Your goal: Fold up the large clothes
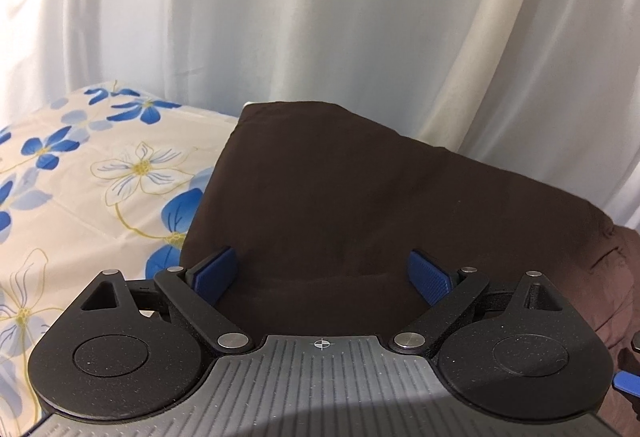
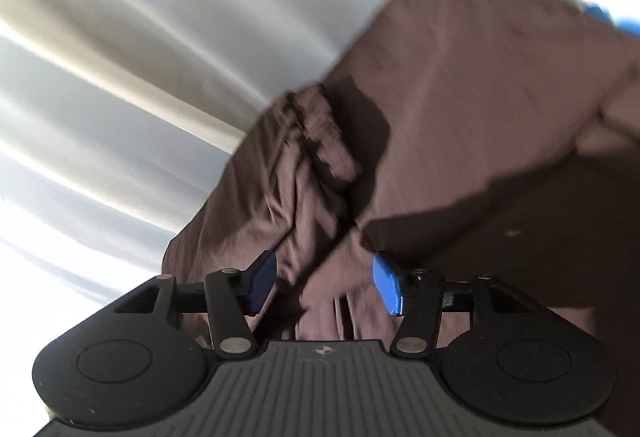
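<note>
A dark brown garment (image 1: pixel 360 189) lies folded on a floral bedsheet (image 1: pixel 80 173). My left gripper (image 1: pixel 322 277) is open, its blue pads spread wide over the near part of the garment, holding nothing. In the right wrist view the same brown garment (image 2: pixel 460 97) fills the right side, with a bunched, wrinkled part (image 2: pixel 296 177) in the middle. My right gripper (image 2: pixel 324 285) is open over that wrinkled cloth, with nothing between its pads. The right wrist view is blurred.
White curtains (image 1: pixel 320 5) hang behind the bed and also show in the right wrist view (image 2: pixel 120 57). The bedsheet, with blue and white flowers, extends to the left of the garment. A bit of my right gripper (image 1: pixel 628 381) shows at the right edge.
</note>
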A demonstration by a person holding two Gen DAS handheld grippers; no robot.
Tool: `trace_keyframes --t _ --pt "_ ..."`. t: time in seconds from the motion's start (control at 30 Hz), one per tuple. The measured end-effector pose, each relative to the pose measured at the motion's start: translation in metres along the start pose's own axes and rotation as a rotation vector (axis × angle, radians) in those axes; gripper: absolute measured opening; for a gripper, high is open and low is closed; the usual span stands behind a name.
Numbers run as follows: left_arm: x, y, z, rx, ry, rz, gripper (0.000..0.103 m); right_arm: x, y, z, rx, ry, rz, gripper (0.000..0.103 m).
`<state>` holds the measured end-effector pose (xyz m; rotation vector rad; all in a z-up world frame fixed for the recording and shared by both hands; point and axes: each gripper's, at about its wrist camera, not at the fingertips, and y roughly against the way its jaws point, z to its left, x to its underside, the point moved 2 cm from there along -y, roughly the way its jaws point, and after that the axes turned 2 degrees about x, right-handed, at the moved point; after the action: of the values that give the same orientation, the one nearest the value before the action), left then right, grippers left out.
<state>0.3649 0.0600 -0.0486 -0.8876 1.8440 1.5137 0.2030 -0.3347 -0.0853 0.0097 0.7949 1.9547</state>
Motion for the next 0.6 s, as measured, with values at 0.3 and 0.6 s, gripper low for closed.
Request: trace_keyframes --t 0.3,0.6 --pt "0.004 0.003 -0.001 0.008 -0.017 -0.005 0.097 -0.027 -0.027 0.014 0.077 -0.025 -0.053 0.022" --pt "0.012 0.011 -0.009 -0.059 -0.093 0.031 0.101 -0.015 -0.032 0.030 0.145 0.310 -0.088 0.037"
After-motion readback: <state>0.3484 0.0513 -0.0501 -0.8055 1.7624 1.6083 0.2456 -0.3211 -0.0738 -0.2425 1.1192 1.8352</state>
